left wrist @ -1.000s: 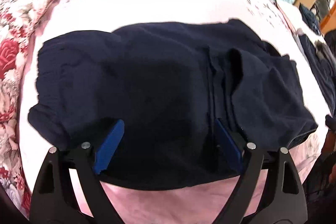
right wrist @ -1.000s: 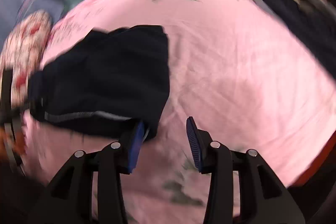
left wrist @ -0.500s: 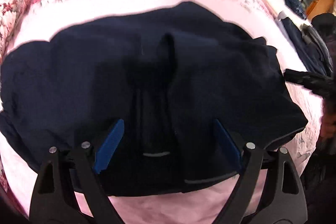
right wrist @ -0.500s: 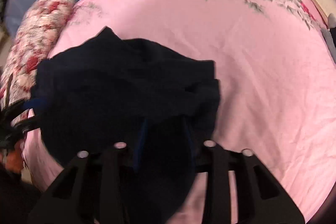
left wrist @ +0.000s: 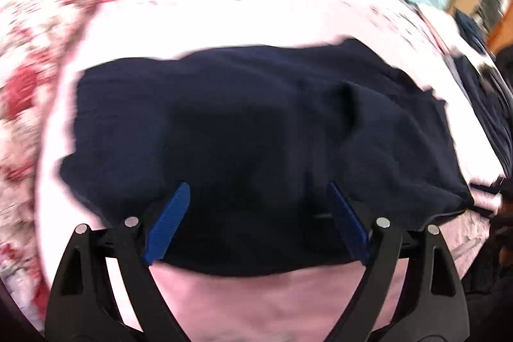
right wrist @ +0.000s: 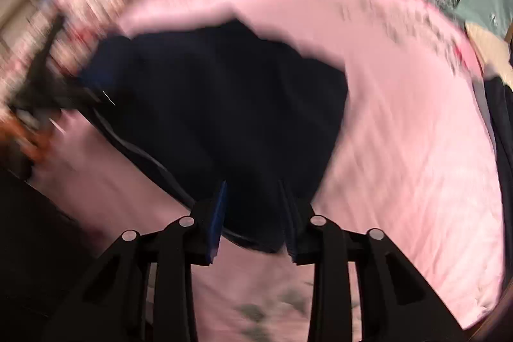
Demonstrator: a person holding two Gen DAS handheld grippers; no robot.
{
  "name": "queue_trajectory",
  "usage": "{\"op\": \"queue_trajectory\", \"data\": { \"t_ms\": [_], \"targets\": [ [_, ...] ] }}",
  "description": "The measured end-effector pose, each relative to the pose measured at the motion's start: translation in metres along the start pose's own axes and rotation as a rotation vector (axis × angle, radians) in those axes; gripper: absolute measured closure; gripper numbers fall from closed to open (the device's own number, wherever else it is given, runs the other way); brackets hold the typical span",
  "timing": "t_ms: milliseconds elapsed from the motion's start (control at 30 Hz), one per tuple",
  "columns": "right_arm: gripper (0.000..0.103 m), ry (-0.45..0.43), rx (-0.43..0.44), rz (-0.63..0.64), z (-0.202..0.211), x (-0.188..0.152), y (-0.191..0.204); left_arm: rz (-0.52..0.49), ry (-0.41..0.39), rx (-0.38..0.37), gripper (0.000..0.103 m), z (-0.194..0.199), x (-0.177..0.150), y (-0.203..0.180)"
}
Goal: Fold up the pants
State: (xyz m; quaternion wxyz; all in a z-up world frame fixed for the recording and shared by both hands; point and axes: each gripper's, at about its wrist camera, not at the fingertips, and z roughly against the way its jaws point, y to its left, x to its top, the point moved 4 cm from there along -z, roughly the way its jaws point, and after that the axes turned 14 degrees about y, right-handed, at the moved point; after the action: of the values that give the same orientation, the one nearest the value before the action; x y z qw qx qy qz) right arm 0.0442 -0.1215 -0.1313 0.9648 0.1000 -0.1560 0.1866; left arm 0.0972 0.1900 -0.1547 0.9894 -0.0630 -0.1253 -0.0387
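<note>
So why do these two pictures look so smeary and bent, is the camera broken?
Not broken. In the left wrist view the floral quilt at the edge is streaked by motion, while the navy pants stay fairly sharp; in the right wrist view nearly everything smears, the pink sheet most of all. The fisheye lens bulges the bed into a dome in both views, with dark corners.

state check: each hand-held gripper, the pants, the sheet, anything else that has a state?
left hand-held gripper: open wide, jaws over the pants, gripping nothing
right hand-held gripper: jaws narrowed, dark cloth between them; clamp unclear through blur
navy pants: folded into a wrinkled bundle lying on the sheet
pink bedsheet: spread out, creased
floral quilt: bunched at the left edge
</note>
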Motion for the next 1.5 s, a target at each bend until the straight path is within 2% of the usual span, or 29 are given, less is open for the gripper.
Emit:
{"op": "queue_trajectory", "data": {
  "t_ms": [33,67,100,133,167,233,267,400,533,633,700,833,1033,1200,1400,1433,1500],
  "targets": [
    [0.064,0.011,0.01,0.001,0.0,-0.002,0.003,0.031,-0.01,0.01,0.015,0.008,-0.002,0.017],
    [0.064,0.067,-0.004,0.013,-0.01,-0.005,0.005,0.061,-0.019,0.019,0.015,0.016,-0.006,0.032],
    [0.065,0.166,-0.062,0.025,-0.03,-0.013,0.002,0.099,-0.033,0.027,0.015,0.028,-0.012,0.054],
    [0.064,0.187,-0.084,0.026,-0.036,-0.016,0.003,0.131,-0.044,0.039,0.015,0.037,-0.018,0.07],
    [0.064,0.164,-0.09,0.019,-0.032,-0.013,0.006,0.158,-0.05,0.055,0.015,0.045,-0.024,0.085],
    [0.063,0.102,-0.031,0.006,-0.016,0.006,0.025,0.189,-0.054,0.07,0.015,0.053,-0.029,0.105],
    [0.057,0.064,-0.013,0.014,-0.009,0.019,0.039,0.201,-0.057,0.075,0.015,0.058,-0.035,0.114],
    [0.054,-0.087,0.044,0.144,0.0,0.083,0.12,0.243,-0.099,0.077,0.015,0.081,-0.062,0.142],
    [0.053,-0.109,0.115,0.243,-0.025,0.137,0.195,0.291,-0.135,0.075,0.015,0.103,-0.084,0.17],
    [0.053,-0.092,0.12,0.314,-0.055,0.157,0.238,0.336,-0.158,0.06,0.015,0.117,-0.098,0.189],
    [0.053,-0.072,0.092,0.355,-0.07,0.166,0.264,0.356,-0.178,0.063,0.015,0.128,-0.105,0.202],
    [0.053,-0.065,0.014,0.45,-0.09,0.159,0.297,0.372,-0.203,0.054,0.015,0.14,-0.113,0.215],
    [0.053,-0.079,-0.077,0.573,-0.113,0.145,0.329,0.367,-0.216,0.039,0.015,0.139,-0.115,0.212],
    [0.053,-0.067,-0.104,0.613,-0.134,0.156,0.346,0.381,-0.208,0.023,0.015,0.135,-0.117,0.213],
    [0.05,-0.045,-0.194,0.656,-0.167,0.169,0.358,0.392,-0.2,0.033,0.015,0.134,-0.12,0.215],
    [0.052,-0.05,-0.209,0.666,-0.168,0.169,0.359,0.395,-0.2,0.034,0.015,0.133,-0.12,0.215],
    [0.066,-0.057,-0.233,0.659,-0.166,0.17,0.357,0.396,-0.201,0.036,0.015,0.133,-0.118,0.215]
  ]
}}
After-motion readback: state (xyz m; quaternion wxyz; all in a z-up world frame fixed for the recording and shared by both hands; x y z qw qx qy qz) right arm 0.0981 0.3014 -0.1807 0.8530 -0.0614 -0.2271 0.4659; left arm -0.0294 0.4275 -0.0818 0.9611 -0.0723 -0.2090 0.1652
